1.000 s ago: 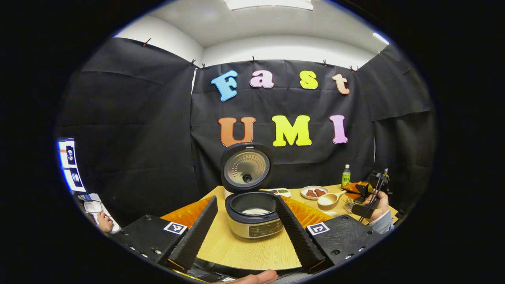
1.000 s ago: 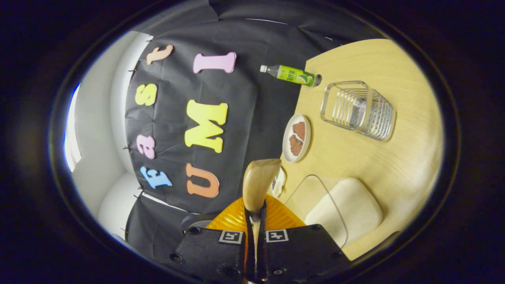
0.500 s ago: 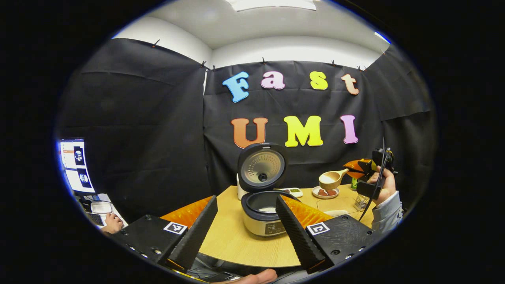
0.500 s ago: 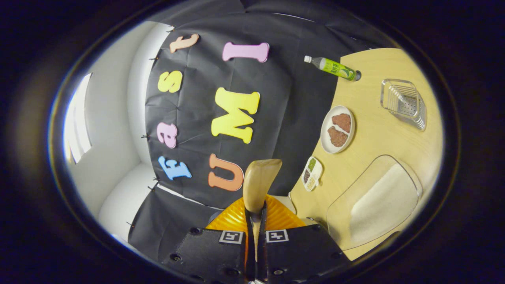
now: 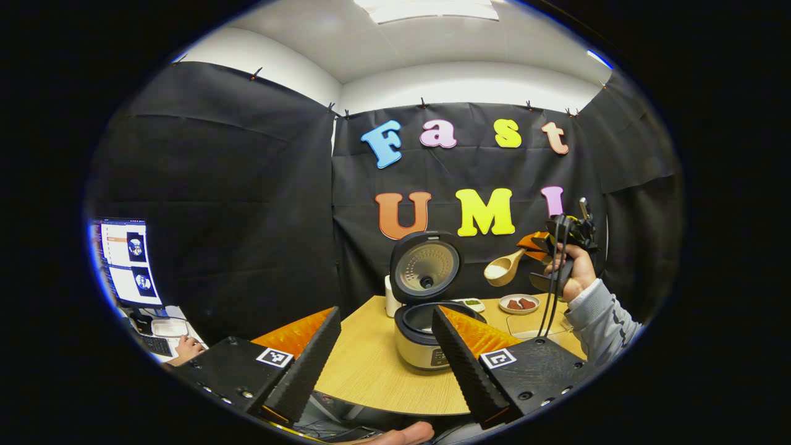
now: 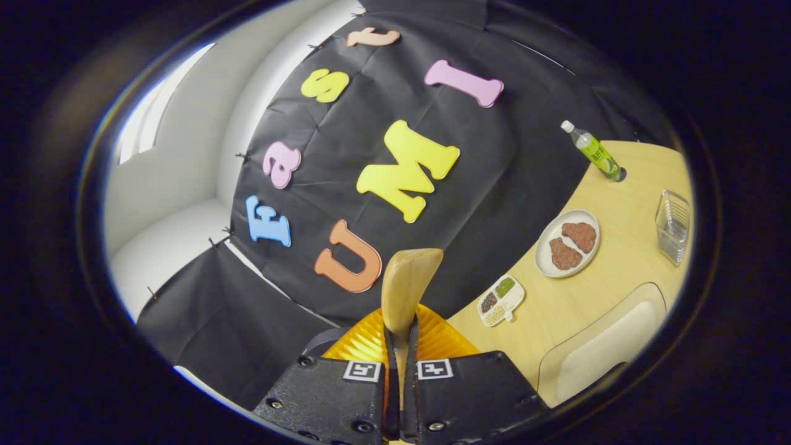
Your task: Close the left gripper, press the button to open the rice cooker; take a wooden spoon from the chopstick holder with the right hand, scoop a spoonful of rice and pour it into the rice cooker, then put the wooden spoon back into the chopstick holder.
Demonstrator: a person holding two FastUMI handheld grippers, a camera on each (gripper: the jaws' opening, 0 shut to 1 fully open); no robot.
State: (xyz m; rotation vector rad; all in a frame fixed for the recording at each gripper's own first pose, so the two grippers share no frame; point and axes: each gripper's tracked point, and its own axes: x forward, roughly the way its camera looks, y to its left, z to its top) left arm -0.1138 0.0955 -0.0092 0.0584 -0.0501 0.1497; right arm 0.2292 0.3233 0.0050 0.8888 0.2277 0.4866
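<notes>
The rice cooker (image 5: 425,339) stands on the round wooden table (image 5: 371,371) with its lid (image 5: 426,266) swung up. My left gripper (image 5: 385,310) is open and held back from the cooker, with nothing between its fingers. My right gripper (image 6: 398,327) is shut on the handle of the wooden spoon (image 6: 405,284). In the left gripper view the wooden spoon (image 5: 503,269) hangs in the air to the right of the lid and above the table, held by the right gripper (image 5: 536,243) and a hand (image 5: 571,266). What its bowl holds is unclear. The wire chopstick holder (image 6: 673,225) stands at the table's far right.
A clear container of rice (image 6: 605,346) sits below the spoon. A plate with brown pieces (image 6: 565,244), a small divided dish (image 6: 502,300) and a green bottle (image 6: 593,151) stand near the wall. A monitor (image 5: 126,259) and another person's hand (image 5: 185,349) are at the left.
The right gripper has lifted the spoon from the rice container and carried it up and toward the cooker. The left gripper has drawn back, so the cooker looks smaller.
</notes>
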